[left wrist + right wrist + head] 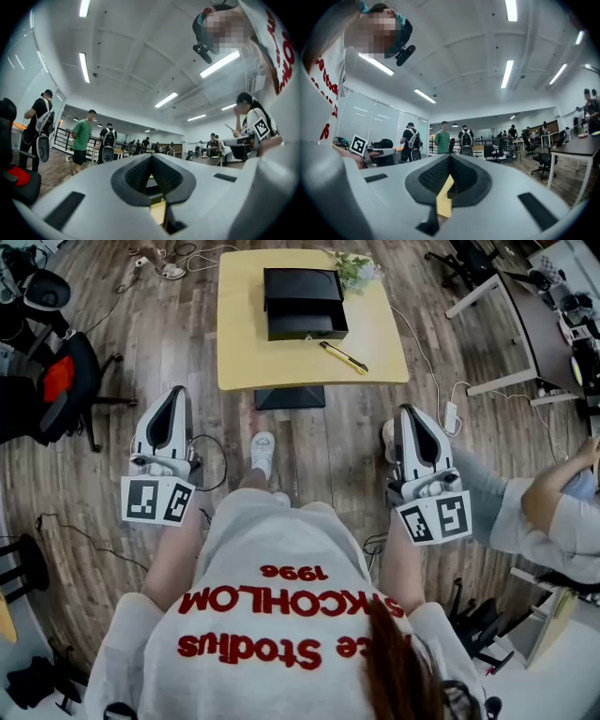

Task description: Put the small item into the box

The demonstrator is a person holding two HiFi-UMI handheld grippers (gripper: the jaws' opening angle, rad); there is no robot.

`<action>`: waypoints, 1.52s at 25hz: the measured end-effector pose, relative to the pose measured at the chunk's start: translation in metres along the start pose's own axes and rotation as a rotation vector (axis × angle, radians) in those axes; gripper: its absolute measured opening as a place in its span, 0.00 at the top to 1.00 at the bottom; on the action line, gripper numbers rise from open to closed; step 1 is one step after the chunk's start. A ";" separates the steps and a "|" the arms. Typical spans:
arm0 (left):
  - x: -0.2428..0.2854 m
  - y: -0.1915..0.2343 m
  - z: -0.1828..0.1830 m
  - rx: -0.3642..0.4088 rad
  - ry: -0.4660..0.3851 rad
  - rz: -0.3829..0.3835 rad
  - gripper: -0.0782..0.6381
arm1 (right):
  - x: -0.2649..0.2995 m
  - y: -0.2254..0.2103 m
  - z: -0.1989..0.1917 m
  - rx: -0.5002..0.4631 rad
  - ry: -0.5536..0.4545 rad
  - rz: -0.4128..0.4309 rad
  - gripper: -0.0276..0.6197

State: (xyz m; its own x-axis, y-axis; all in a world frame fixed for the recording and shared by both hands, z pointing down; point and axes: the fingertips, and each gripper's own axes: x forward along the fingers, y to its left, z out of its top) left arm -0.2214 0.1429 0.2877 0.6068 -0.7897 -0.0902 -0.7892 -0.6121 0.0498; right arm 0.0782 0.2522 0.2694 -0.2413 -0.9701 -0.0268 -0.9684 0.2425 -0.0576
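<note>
A black box (302,285) with its drawer (307,326) pulled out sits at the far side of a light wooden table (253,362). A yellow and black utility knife (344,356) lies on the table to the right of the box. My left gripper (176,392) and right gripper (410,412) hang at my sides over the wooden floor, well short of the table. Both are shut with nothing between the jaws. The left gripper view shows the left gripper (151,157) pointing out into the room, and the right gripper view shows the right gripper (450,157) doing the same.
A small plant (356,270) stands at the table's far right corner. Office chairs (66,381) stand at the left, a white desk (525,324) at the right. A seated person (553,512) is close on my right. Cables run over the floor. Several people (442,138) stand farther off.
</note>
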 end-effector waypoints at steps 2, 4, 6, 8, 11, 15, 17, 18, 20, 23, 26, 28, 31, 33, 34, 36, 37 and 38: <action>0.016 0.006 0.002 0.001 0.002 -0.006 0.88 | 0.014 -0.005 0.002 0.004 0.003 0.002 0.95; 0.031 0.014 0.003 0.001 0.002 -0.011 0.88 | 0.029 -0.009 0.003 0.007 0.005 0.005 0.95; 0.047 0.022 0.004 0.002 -0.001 -0.016 0.88 | 0.045 -0.014 0.004 0.011 0.005 0.007 0.95; 0.063 0.031 0.004 0.002 -0.003 -0.022 0.88 | 0.061 -0.020 0.004 0.015 0.004 0.008 0.95; 0.087 0.046 0.003 -0.003 0.001 -0.027 0.88 | 0.088 -0.027 0.008 0.015 0.002 0.007 0.95; 0.116 0.080 0.003 -0.014 0.001 -0.045 0.88 | 0.127 -0.024 0.018 0.007 -0.008 -0.008 0.95; 0.133 0.089 0.003 -0.018 -0.006 -0.059 0.88 | 0.138 -0.030 0.021 0.003 -0.017 -0.025 0.95; 0.142 0.090 0.003 -0.019 -0.009 -0.067 0.88 | 0.143 -0.035 0.022 0.005 -0.021 -0.033 0.95; 0.160 0.092 0.002 -0.020 -0.010 -0.082 0.88 | 0.152 -0.046 0.022 0.014 -0.027 -0.047 0.95; 0.179 0.101 0.000 -0.021 -0.007 -0.105 0.88 | 0.169 -0.051 0.020 0.029 -0.029 -0.063 0.95; 0.189 0.115 -0.003 -0.029 -0.003 -0.116 0.88 | 0.182 -0.046 0.016 0.043 -0.022 -0.076 0.95; 0.192 0.123 -0.006 -0.036 0.002 -0.119 0.88 | 0.189 -0.042 0.013 0.048 -0.009 -0.081 0.95; 0.194 0.126 -0.014 -0.046 0.020 -0.124 0.88 | 0.190 -0.043 0.009 0.059 0.011 -0.089 0.95; 0.196 0.124 -0.016 -0.049 0.028 -0.124 0.88 | 0.188 -0.048 0.007 0.072 0.014 -0.096 0.95; 0.197 0.123 -0.017 -0.048 0.030 -0.122 0.88 | 0.188 -0.051 0.007 0.078 0.012 -0.097 0.95; 0.198 0.124 -0.019 -0.047 0.030 -0.113 0.88 | 0.192 -0.055 0.006 0.085 0.010 -0.094 0.95; 0.199 0.125 -0.020 -0.046 0.030 -0.108 0.88 | 0.196 -0.057 0.005 0.088 0.007 -0.089 0.95; 0.201 0.125 -0.021 -0.046 0.030 -0.102 0.88 | 0.199 -0.060 0.005 0.092 0.004 -0.084 0.95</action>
State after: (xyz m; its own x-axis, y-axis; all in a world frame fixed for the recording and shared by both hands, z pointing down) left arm -0.1965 -0.0930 0.2963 0.6869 -0.7237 -0.0670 -0.7185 -0.6900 0.0876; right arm 0.0884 0.0444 0.2623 -0.1599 -0.9870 -0.0142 -0.9755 0.1602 -0.1508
